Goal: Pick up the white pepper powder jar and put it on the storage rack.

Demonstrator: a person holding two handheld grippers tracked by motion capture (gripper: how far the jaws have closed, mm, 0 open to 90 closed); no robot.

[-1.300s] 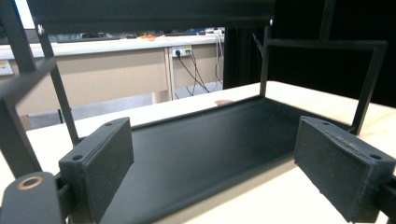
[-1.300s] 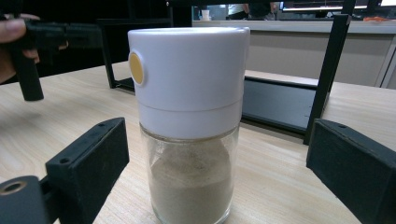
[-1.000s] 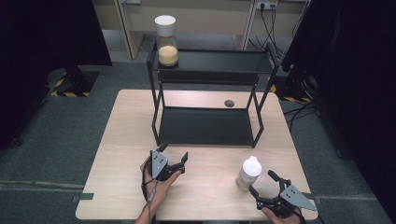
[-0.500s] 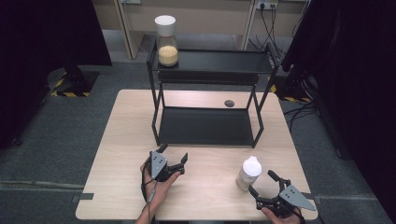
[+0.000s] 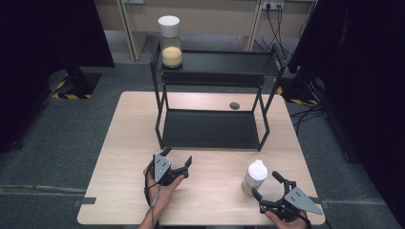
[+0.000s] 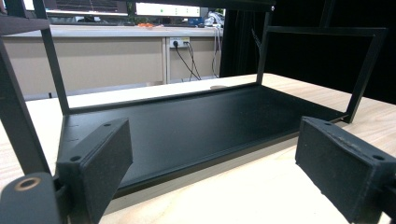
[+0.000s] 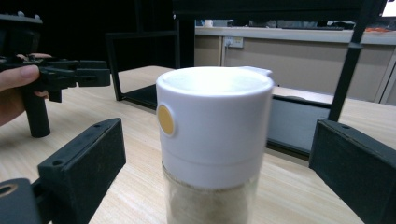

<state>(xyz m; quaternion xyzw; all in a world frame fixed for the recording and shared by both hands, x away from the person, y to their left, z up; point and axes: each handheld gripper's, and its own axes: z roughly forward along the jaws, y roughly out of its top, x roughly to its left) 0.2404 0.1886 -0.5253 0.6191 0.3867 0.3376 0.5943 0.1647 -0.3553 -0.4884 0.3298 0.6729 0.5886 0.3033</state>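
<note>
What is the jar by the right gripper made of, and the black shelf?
The jar: a smooth, matte white lid, probably plastic; its clear body, glass or plastic, shows pale powder inside. The black shelf: thin, straight bars with a matte coat, likely painted metal.

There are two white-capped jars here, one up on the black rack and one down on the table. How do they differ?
The jar on the rack stands on the top shelf at its far left corner, away from both hands; the jar on the table stands near the front edge, just ahead of the open right tongs. The rack jar's filling looks orange-yellow; the table jar's looks pale beige. Both stand upright with white caps over clear bodies.
</note>
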